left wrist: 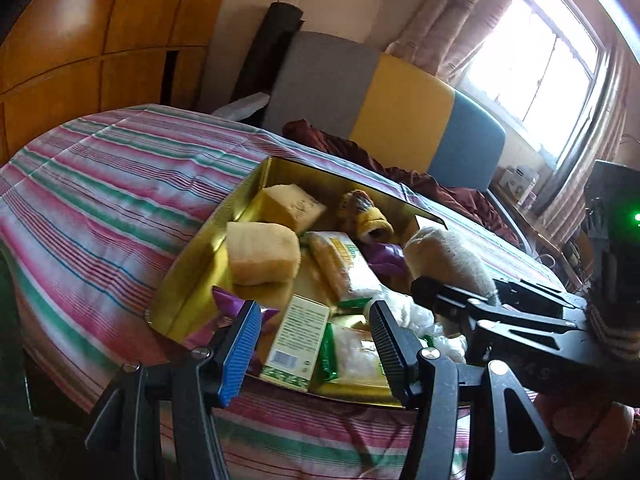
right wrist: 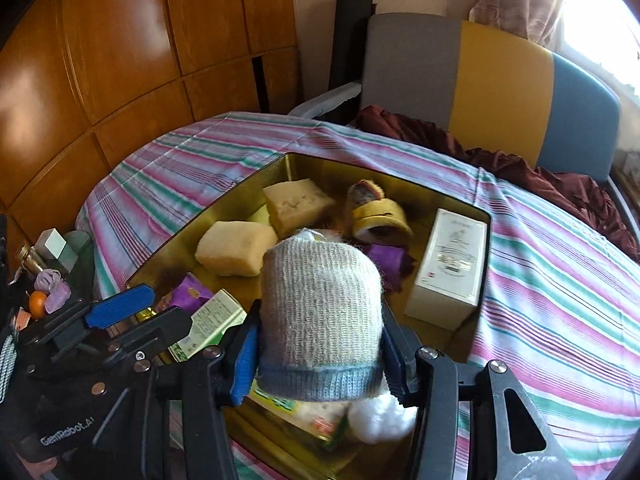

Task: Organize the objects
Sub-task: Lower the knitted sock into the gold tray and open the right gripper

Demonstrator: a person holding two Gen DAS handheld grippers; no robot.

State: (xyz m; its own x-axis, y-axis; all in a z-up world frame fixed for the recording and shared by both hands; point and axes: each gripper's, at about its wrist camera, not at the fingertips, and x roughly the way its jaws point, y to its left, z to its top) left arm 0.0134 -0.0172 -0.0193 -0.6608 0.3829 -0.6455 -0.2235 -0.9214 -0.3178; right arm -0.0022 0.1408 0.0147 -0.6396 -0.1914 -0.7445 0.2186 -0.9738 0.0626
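Observation:
A gold tin tray (left wrist: 208, 240) (right wrist: 192, 216) lies on the striped bedspread and holds several items: two beige sponges (left wrist: 262, 258) (right wrist: 234, 248), a rolled yellow sock (left wrist: 368, 216) (right wrist: 378, 216), snack packets (left wrist: 344, 264), a green-white carton (left wrist: 298, 342) (right wrist: 208, 320), purple wrappers (right wrist: 386, 260) and a white box (right wrist: 450, 264). My right gripper (right wrist: 320, 350) is shut on a grey knit sock with a blue cuff (right wrist: 320, 308), held above the tray; it also shows in the left wrist view (left wrist: 440, 254). My left gripper (left wrist: 312, 344) is open and empty over the tray's near edge.
A striped bedspread (left wrist: 120, 184) (right wrist: 560, 280) covers the bed. A grey, yellow and blue headboard (right wrist: 500, 80) and maroon cloth (right wrist: 520, 160) are behind. Wooden cabinets (right wrist: 120, 60) stand left. Small bottles and an orange (right wrist: 38, 304) sit at left. A window (left wrist: 540, 60) is at right.

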